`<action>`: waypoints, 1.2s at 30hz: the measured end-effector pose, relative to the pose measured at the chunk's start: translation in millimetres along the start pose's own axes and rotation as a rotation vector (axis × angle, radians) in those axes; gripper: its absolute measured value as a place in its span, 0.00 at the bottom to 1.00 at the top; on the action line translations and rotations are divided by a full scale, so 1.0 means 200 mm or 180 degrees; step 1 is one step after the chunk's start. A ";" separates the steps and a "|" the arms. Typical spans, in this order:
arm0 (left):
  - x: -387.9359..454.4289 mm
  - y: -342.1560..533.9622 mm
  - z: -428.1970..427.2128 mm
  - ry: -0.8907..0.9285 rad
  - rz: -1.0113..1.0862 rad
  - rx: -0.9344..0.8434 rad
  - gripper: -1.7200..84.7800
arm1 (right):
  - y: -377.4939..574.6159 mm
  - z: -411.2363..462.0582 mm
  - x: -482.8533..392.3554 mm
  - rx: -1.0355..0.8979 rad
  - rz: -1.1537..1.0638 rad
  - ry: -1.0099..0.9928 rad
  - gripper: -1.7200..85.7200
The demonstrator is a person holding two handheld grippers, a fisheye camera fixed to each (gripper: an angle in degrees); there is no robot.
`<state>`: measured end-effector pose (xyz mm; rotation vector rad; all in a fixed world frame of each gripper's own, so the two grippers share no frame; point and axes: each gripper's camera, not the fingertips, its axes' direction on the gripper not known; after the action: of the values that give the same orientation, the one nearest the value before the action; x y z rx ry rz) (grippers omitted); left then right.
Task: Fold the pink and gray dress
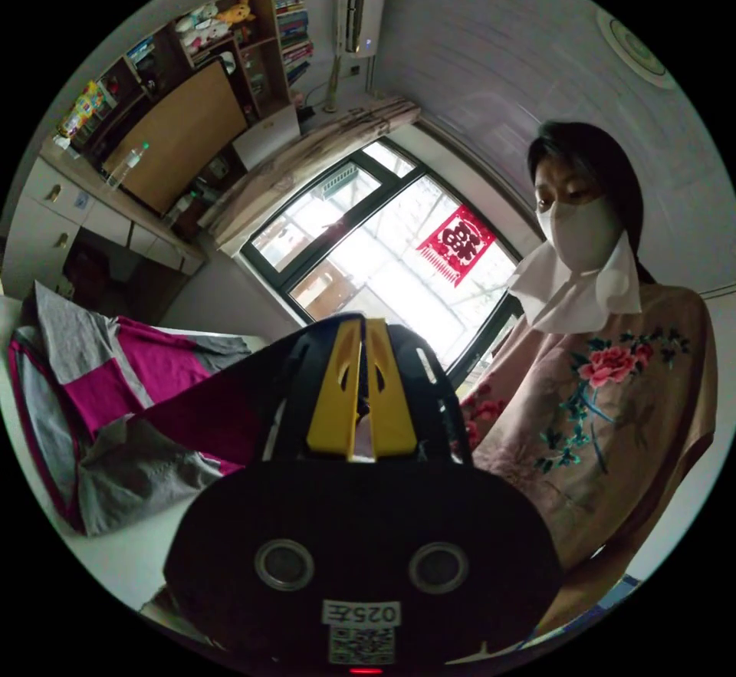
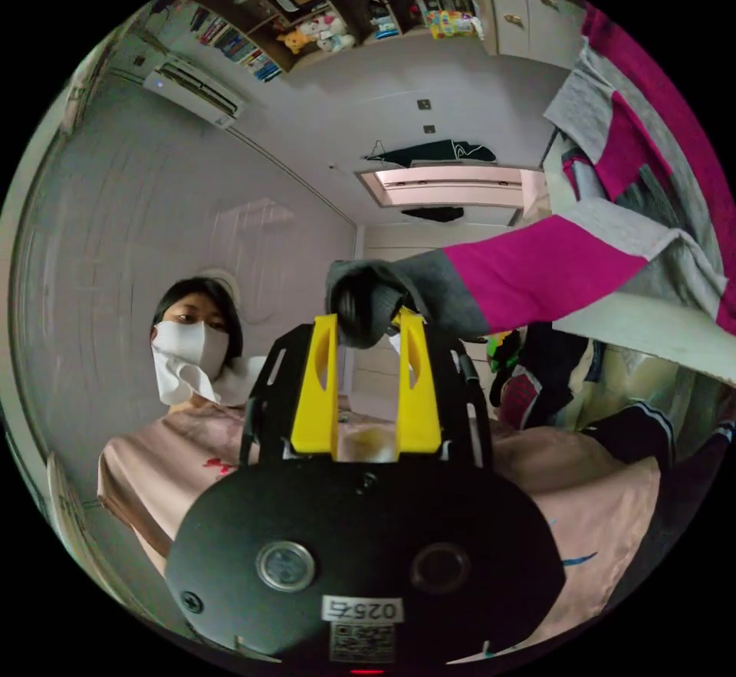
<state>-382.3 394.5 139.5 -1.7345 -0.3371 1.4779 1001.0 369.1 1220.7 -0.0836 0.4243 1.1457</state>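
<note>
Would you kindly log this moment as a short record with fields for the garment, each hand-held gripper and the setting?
garment: pink and gray dress, partly lying on a white surface, partly lifted
left hand-held gripper: jaws nearly together, dress edge at them; grip unclear
right hand-held gripper: shut on a bunched gray part of the dress
setting: room with window and shelves

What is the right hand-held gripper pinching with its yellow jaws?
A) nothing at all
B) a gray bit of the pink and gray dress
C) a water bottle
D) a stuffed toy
B: in the right gripper view, the right hand-held gripper has a bunched gray end of the dress squeezed between its two yellow jaws, and the pink part stretches away from it.
</note>
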 end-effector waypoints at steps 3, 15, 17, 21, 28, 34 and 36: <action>0.03 0.04 -0.02 -0.0131 0.0000 0.0069 0.01 | 0.01 -0.03 -0.04 -0.0073 -0.0102 0.0107 0.18; 0.06 0.11 0.03 -0.0202 0.0033 0.0080 0.01 | 0.04 -0.12 0.08 -0.0035 0.0062 -0.0636 0.19; 0.05 0.11 0.05 -0.0243 0.0031 -0.0024 0.01 | 0.03 -0.12 0.07 -0.0061 0.0046 -0.0612 0.19; 0.06 0.11 0.06 -0.0135 0.0065 0.0018 0.01 | 0.04 -0.19 0.09 0.0082 0.0085 -0.0660 0.20; 0.08 0.11 0.13 -0.0104 0.0152 -0.0199 0.01 | 0.04 -0.25 0.08 0.0029 0.0128 -0.0731 0.20; 0.07 0.13 0.13 0.0119 0.0157 -0.0064 0.01 | 0.05 -0.30 0.10 0.0086 0.0206 -0.0974 0.19; 0.07 0.13 0.14 0.0048 0.0148 -0.0148 0.01 | 0.05 -0.30 0.09 0.0046 0.0210 -0.0937 0.19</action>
<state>-410.8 398.1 112.9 -1.8002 -0.3276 1.5001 981.2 372.6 1160.5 0.1117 0.1748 1.1979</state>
